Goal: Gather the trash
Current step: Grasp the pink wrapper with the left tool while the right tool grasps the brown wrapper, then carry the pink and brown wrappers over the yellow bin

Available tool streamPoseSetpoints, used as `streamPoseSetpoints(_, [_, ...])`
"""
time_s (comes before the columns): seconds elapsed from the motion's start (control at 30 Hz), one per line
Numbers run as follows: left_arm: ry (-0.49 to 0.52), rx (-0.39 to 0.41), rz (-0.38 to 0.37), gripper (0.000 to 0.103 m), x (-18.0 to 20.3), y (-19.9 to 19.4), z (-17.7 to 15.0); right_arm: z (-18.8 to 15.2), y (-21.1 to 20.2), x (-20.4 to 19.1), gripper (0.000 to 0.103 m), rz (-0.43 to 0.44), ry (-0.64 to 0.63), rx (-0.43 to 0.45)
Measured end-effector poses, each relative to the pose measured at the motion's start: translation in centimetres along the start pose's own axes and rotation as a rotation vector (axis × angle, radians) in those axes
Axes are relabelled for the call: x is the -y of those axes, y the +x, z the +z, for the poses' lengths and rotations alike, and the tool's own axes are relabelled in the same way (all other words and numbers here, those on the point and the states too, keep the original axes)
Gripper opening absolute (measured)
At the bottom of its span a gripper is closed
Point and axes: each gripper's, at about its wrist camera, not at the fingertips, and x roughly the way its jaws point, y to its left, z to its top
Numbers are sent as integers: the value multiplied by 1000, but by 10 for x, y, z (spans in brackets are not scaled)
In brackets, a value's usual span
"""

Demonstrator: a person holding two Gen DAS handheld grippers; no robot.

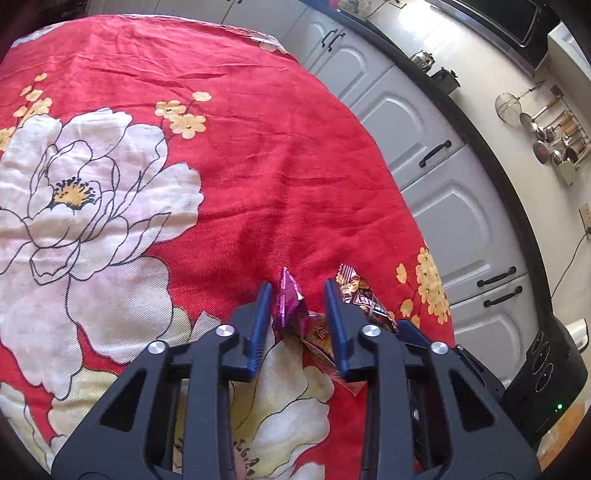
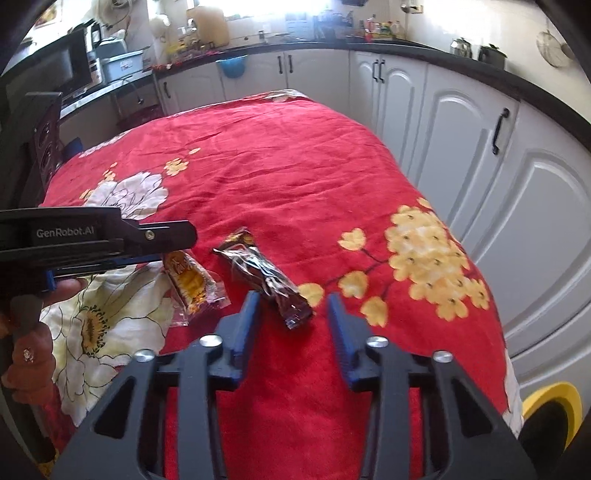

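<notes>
Two wrappers [image 2: 263, 278] ahead, right claw [image 2: 293, 306] open

Home kitchen. White panelled cabinet doors [image 2: 458, 122] with black handles under a dark countertop [image 2: 424, 50]; ladles and strainers hung on a wall rack [image 1: 554, 136]; kettle [image 1: 423, 59] and pot on the counter. Table under red floral cloth [image 2: 280, 177].

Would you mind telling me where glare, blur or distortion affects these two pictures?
Left wrist view: fisheye bends the counter edge into an arc; the red floral cloth is evenly lit and fairly sharp. Right wrist view: the window is blown out white, the dark wrapper shows foil glints, and the cupboards bow outward.
</notes>
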Motion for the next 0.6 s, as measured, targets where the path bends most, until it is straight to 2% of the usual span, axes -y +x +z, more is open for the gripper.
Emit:
streamPoseSetpoints(0.23, [44, 9, 7, 14, 4, -2, -5, -8, -3, 7, 20, 23, 70, 10])
streamPoseSetpoints(0.6, [108, 18, -7, 7, 18, -12, -25, -49, -39, 28, 18, 47, 237, 59])
